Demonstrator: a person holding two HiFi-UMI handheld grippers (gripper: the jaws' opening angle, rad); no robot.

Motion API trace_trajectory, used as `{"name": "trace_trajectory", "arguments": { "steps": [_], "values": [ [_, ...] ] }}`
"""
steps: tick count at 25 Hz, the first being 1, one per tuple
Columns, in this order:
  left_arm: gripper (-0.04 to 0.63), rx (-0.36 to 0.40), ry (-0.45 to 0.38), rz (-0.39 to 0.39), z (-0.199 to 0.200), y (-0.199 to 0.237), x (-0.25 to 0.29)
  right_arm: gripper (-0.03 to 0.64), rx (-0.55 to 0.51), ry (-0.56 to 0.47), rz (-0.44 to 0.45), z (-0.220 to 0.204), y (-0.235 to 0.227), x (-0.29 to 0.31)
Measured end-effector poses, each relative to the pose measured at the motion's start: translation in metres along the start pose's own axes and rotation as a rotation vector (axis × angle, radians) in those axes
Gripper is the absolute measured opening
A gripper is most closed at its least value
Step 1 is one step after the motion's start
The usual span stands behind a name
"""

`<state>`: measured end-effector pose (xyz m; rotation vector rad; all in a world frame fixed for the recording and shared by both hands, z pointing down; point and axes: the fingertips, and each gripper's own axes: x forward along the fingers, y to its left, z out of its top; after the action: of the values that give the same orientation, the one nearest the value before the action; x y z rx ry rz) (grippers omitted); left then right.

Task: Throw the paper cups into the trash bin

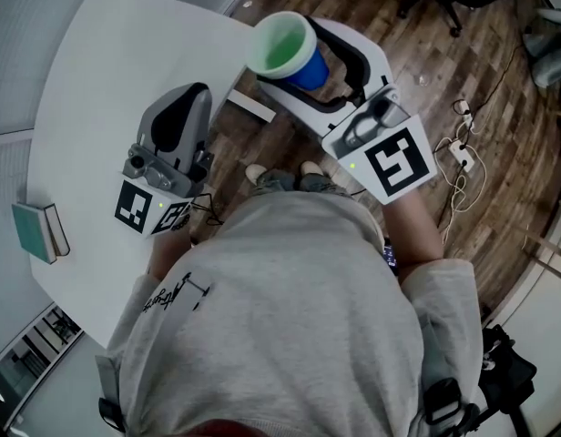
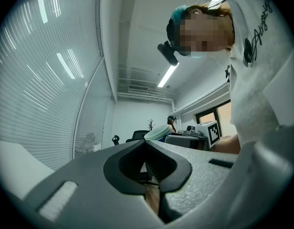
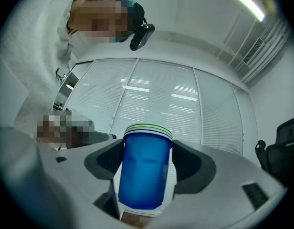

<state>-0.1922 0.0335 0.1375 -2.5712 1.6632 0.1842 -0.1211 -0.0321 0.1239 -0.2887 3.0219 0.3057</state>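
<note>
1. The white bench lies left of the stacked cups, with wood floor beneath them.
2. My right tool pinches the cups, mouths upward, long axis roughly upright.
3. My left tool is pressed together, empty.

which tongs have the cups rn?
The right tongs: closed on the blue paper cup stack. The left tongs are shut with nothing between them.

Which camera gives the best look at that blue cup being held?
The right gripper view: the blue cup fills the middle, pinched between the fingers of the right gripper, nested rims showing. The head view looks down into its green inside. The left gripper view catches only its distant rim.
</note>
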Motion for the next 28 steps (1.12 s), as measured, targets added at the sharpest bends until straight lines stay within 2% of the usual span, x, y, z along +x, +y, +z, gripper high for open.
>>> {"name": "trace_trajectory", "arguments": {
  "steps": [15,28],
  "values": [
    [-0.006,-0.027,-0.003,-0.146,-0.011,-0.042,0.052,0.295,-0.005,0.025,-0.133,-0.005,-0.027,-0.062],
    [-0.006,-0.058,-0.001,-0.256,-0.022,-0.054,0.082,0.296,-0.001,0.016,-0.248,-0.013,-0.038,-0.091]
  ]
}}
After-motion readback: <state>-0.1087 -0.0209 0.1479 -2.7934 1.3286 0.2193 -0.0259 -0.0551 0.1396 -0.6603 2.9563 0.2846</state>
